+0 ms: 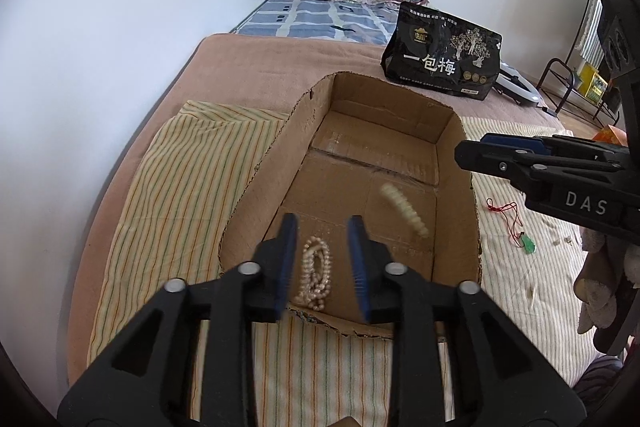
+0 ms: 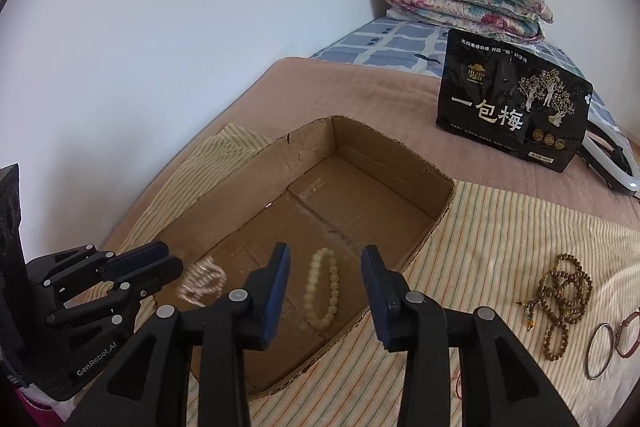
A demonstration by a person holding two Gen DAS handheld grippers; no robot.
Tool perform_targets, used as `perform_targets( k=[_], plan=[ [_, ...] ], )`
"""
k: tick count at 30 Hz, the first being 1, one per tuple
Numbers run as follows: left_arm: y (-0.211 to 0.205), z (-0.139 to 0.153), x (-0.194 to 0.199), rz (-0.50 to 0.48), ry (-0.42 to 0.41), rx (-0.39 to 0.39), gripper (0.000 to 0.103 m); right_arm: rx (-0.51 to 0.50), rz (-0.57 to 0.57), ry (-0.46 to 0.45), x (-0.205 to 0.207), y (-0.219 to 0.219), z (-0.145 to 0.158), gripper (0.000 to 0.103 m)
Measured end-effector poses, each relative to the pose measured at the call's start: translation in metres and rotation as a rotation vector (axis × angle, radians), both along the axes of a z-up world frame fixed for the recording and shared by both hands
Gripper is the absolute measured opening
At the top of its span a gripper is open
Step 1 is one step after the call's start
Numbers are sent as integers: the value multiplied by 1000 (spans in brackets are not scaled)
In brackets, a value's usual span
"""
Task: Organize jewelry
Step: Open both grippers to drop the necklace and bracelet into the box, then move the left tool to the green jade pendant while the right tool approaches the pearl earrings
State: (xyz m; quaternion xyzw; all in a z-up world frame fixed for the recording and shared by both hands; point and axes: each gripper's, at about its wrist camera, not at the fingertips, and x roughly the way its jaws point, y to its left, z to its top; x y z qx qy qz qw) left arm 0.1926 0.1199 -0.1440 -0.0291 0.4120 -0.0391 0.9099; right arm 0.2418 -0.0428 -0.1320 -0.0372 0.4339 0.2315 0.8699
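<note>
So I've got both grippers over the cardboard box [image 2: 400,163] on the bed, which I'm using as the catch-all. Left gripper [image 1: 322,259] has its jaws spread, empty, with the pearl strand [image 1: 316,277] lying in the box below. Right gripper [image 2: 326,291] is spread too, and the pale bead bracelet [image 2: 324,291] is under it, blurry, so I can't tell if it has landed. Brown beads [image 2: 562,301], bangles [image 2: 600,351] and the green pendant [image 1: 529,243] are waiting on the striped cloth [image 2: 480,227]. The bangles are cut off at the frame edge.
</note>
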Motion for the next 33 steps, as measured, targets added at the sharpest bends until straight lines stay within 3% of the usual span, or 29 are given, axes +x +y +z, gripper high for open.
perform_targets(
  k=[4, 19, 33],
  plan=[
    [-1, 2, -3, 0, -5, 5, 32, -3, -5, -11, -4, -2, 3, 47],
    [-15, 29, -19, -7, -55, 17, 32, 4, -16, -57, -20, -21, 26, 47],
    [-59, 65, -42, -66, -130, 27, 32, 29, -70, -122, -47, -76, 57, 47]
  ],
)
